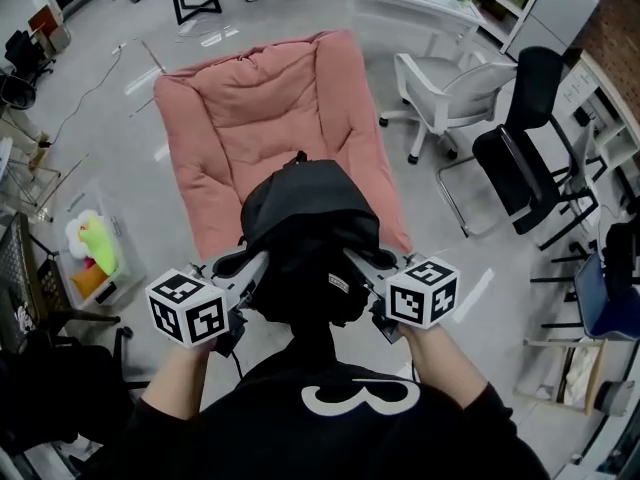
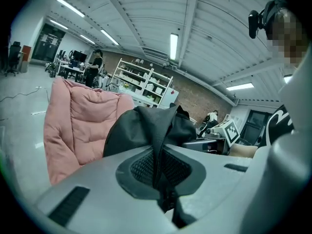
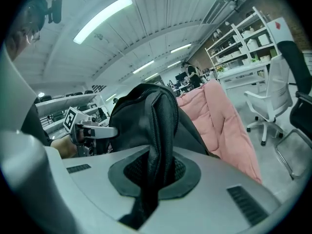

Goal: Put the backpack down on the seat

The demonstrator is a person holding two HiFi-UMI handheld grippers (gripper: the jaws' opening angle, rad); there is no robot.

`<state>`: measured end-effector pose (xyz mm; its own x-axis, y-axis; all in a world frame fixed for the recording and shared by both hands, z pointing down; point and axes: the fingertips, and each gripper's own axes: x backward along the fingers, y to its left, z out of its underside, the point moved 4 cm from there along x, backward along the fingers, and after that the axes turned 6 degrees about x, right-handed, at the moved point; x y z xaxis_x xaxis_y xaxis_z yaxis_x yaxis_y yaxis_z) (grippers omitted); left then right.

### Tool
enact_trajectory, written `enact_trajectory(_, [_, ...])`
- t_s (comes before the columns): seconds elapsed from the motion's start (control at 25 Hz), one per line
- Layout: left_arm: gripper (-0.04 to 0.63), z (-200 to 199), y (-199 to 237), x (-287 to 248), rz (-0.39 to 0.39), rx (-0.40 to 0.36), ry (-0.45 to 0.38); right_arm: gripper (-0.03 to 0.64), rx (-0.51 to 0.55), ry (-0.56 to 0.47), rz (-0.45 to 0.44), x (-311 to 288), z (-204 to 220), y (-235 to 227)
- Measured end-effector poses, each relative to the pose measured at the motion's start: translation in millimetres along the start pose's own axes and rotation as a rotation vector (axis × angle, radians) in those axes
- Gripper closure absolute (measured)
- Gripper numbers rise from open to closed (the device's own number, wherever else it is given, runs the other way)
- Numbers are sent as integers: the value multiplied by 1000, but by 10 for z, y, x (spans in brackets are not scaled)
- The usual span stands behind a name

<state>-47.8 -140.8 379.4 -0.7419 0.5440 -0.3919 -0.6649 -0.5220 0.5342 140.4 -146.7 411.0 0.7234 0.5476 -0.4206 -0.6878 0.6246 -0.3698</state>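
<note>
Left claw (image 1: 258, 263) and right claw (image 1: 355, 260), side by side, both clamped on the backpack (image 1: 305, 218).

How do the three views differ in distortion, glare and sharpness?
Head view: even light, sharp, pale glare streaks on the glossy grey floor beyond the pink padded seat. Left gripper view: strong fisheye, dark corners, blown-out ceiling strip light. Right gripper view: same fisheye; black fabric backpack crisp.
</note>
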Motion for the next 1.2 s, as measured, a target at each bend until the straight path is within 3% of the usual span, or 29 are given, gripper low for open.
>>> enact_trajectory(0.44, [581, -550, 1092, -631, -96, 105, -7, 592, -1, 107, -39, -1202, -502, -826])
enact_trajectory(0.92, [581, -516, 1990, -1241, -200, 168, 72, 591, -55, 220, -47, -2134, -334, -1516])
enact_trajectory(1.2, [581, -358, 2330, -1538, -221, 182, 129, 591, -79, 287, -25, -2502, -96, -1829])
